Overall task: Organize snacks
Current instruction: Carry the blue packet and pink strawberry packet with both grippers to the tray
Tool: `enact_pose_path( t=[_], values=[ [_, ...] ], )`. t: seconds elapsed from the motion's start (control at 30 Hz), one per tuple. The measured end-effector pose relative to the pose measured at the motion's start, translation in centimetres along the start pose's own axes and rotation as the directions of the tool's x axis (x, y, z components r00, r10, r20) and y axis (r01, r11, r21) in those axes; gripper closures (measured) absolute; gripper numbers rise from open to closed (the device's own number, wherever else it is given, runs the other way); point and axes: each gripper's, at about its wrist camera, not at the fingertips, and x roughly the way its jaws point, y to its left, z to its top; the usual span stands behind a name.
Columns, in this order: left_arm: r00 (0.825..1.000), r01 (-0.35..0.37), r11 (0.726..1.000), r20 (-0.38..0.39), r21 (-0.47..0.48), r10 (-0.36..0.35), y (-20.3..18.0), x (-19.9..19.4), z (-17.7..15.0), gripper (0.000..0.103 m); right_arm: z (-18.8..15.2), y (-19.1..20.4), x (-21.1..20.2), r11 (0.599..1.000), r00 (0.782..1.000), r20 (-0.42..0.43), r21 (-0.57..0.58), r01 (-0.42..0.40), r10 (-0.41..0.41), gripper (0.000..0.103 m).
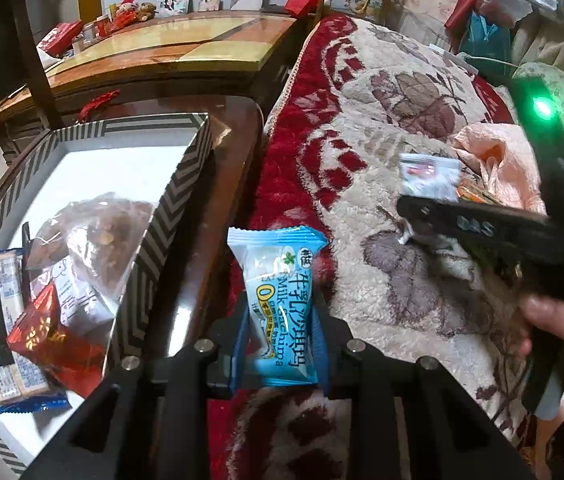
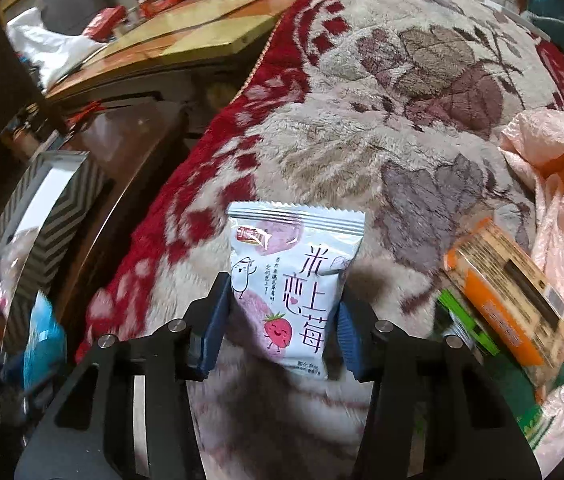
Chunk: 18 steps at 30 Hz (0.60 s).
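The left hand-held gripper [image 1: 282,320] is clamped on a blue packet [image 1: 280,304], whose long axis runs forward along the fingers. The striped box [image 1: 170,196] lies to its left on the counter [image 1: 238,140], just beside, already holding several snacks. So the left hand is the nearer to the box. The right hand-held gripper [image 2: 282,320] has a white strawberry packet [image 2: 294,288] between its pads, apparently gripped, above the blanket [image 2: 382,100]; for it the box sits well off to the left, with an orange packet [image 2: 510,292] at its right.
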Motion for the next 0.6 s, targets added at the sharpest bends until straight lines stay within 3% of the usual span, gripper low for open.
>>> enact_pose_path(
  t=[0.1,0.13,0.17,0.6],
  values=[
    [1.000,0.002,1.000,0.002,0.002,-0.002,-0.3,-0.5,-0.2,0.073,-1.1,-0.8,-1.3,0.999,0.999,0.014,0.014,-0.035,0.035,0.058],
    [1.000,-0.002,1.000,0.005,0.006,0.002,-0.4,-0.7,-0.3,0.073,-1.3,-1.1,-1.6,0.999,0.999,0.019,0.021,-0.048,0.047,0.064],
    [1.000,-0.005,1.000,0.007,0.009,0.005,-0.5,-0.9,-0.3,0.073,-1.6,-1.3,-2.2,0.997,0.997,0.027,0.025,-0.066,0.066,0.083],
    [1.000,-0.007,1.000,0.017,-0.007,0.007,-0.2,-2.4,-0.8,0.073,-3.0,-1.1,-3.6,0.986,0.987,0.037,0.040,-0.161,0.159,0.087]
  ],
)
